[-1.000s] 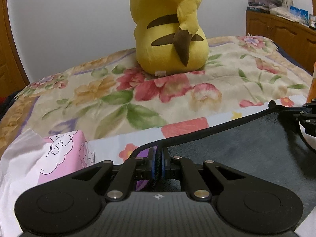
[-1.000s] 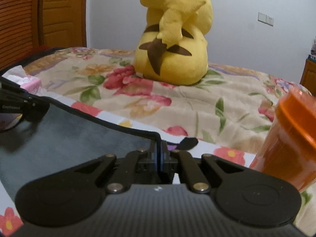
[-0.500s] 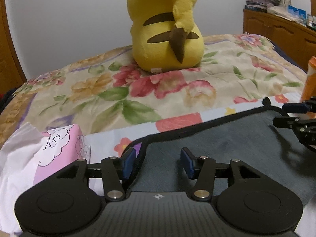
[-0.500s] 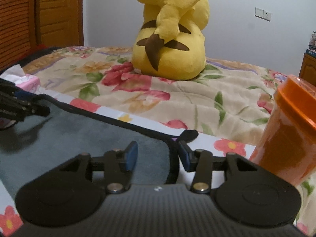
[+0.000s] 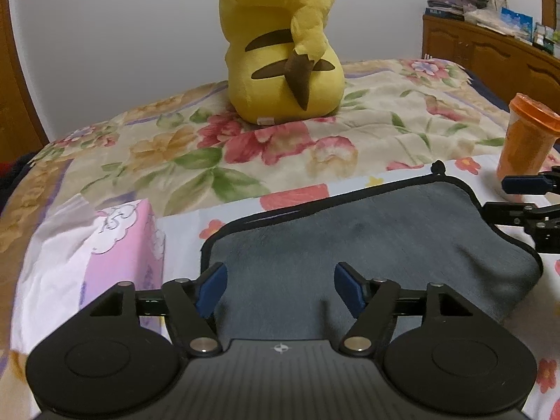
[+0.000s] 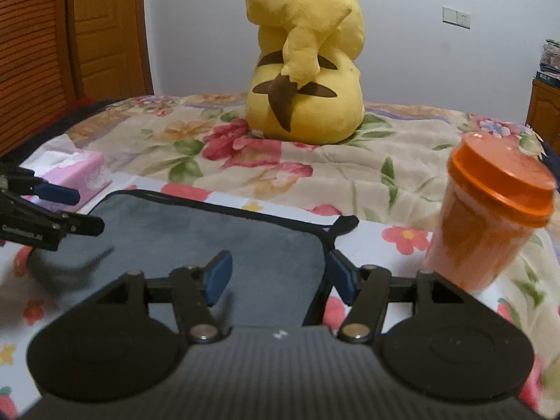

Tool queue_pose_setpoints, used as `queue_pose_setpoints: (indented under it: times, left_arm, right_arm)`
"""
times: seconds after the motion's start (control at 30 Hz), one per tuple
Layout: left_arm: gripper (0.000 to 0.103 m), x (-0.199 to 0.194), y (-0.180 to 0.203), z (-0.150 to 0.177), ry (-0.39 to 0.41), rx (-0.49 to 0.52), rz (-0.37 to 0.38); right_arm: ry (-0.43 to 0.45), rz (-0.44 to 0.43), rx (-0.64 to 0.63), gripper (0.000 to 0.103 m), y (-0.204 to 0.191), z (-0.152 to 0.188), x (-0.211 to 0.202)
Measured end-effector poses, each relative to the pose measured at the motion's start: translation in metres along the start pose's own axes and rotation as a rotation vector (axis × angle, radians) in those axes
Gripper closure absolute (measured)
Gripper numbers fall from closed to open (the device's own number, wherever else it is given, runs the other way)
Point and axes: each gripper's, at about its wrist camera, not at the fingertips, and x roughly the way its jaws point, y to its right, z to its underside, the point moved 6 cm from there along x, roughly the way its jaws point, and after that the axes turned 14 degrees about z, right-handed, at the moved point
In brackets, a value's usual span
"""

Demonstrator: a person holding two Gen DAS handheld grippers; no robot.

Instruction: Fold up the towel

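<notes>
Grey towel (image 5: 367, 245) lying folded once, lower centre of frame; both left hand-held gripper (image 5: 280, 288) and right hand-held gripper (image 6: 278, 278) spread wide, gripping nothing; further folds probably left.

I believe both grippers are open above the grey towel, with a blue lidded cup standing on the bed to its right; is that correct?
Not quite: the cup is orange, not blue, as the right wrist view shows. The rest holds: the left gripper and right gripper are open above the grey towel, and the cup stands on the bed to its right.
</notes>
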Motion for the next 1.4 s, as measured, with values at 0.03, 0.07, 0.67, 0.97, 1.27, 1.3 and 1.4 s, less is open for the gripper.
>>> queue_pose_setpoints:
  times: [0.03,0.07,0.67,0.97,1.27,1.3,1.4]
  left_arm:
    - [0.027,-0.004,0.001,0.0,0.0,0.001,-0.003]
    - [0.026,-0.008,0.002,0.0,0.001,0.001,-0.005]
    - [0.0,-0.098,0.036,0.011,0.057,-0.012,-0.025]
    - [0.0,-0.134,0.051,0.032,0.054,-0.002,-0.026]
    - [0.0,-0.16,0.071,0.043,0.062,-0.013,-0.018]
    - [0.0,-0.164,0.073,0.043,0.067,-0.011,-0.019]
    - [0.0,-0.173,0.081,0.045,0.071,-0.011,-0.02]
  right_arm:
    - [0.001,0.0,0.002,0.041,0.0,0.0,-0.004]
    - [0.003,0.0,0.003,0.041,0.0,-0.001,-0.009]
    - [0.047,0.037,0.057,0.0,0.014,-0.008,-0.094]
    - [0.042,0.044,0.08,0.0,0.018,0.0,-0.122]
    - [0.057,0.049,0.091,0.0,0.019,0.007,-0.152]
    - [0.059,0.05,0.091,0.0,0.018,0.008,-0.155]
    - [0.064,0.051,0.093,0.0,0.018,0.01,-0.166]
